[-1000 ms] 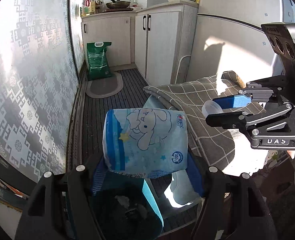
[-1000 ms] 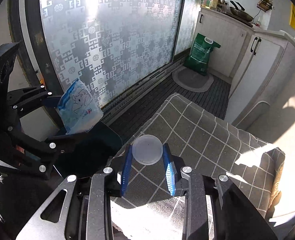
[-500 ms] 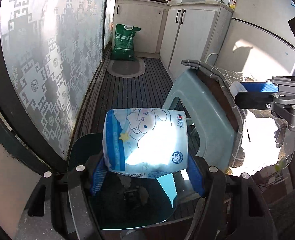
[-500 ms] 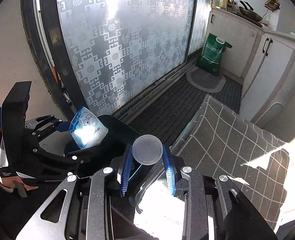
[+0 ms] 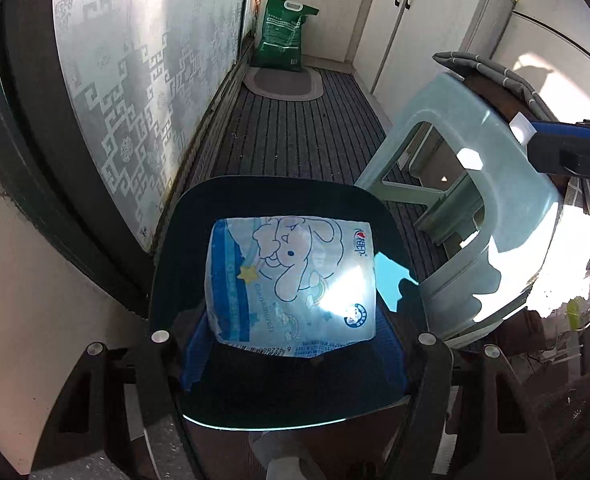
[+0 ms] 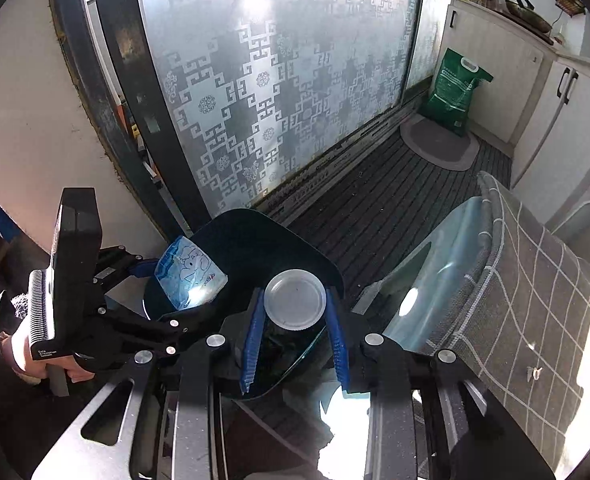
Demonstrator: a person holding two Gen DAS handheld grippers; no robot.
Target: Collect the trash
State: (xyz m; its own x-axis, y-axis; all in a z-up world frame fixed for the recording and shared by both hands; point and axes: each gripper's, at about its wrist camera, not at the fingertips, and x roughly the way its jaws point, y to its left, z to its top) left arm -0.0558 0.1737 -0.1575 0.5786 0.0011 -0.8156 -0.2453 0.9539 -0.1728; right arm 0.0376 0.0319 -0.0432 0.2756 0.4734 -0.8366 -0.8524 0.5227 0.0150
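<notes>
A soft blue pack [image 5: 291,280] printed with a cartoon dog is clamped between the blue pads of my left gripper [image 5: 295,320], right over the mouth of a dark bin [image 5: 271,184]. The right wrist view shows that pack [image 6: 189,276] and the left gripper [image 6: 183,284] at the bin's left rim. My right gripper [image 6: 295,320] is shut on a small translucent white cup [image 6: 295,300], held above the bin [image 6: 295,236] on its right side. In the left wrist view, the right gripper [image 5: 555,144] and the cup [image 5: 519,125] show at the right edge.
A pale blue plastic stool [image 6: 447,264] with a grey checked cushion [image 6: 535,280] stands just right of the bin. A patterned glass door [image 6: 275,80] runs along the left. Farther off are a green bag [image 5: 285,36], an oval mat [image 5: 283,82] and white cabinets [image 5: 415,32]. A person's hand [image 6: 35,360] grips the left tool.
Both grippers have come down and across from the cushioned stool to the bin. The pack now hangs over the bin's mouth, and the cup has left the cushion for the bin's right side.
</notes>
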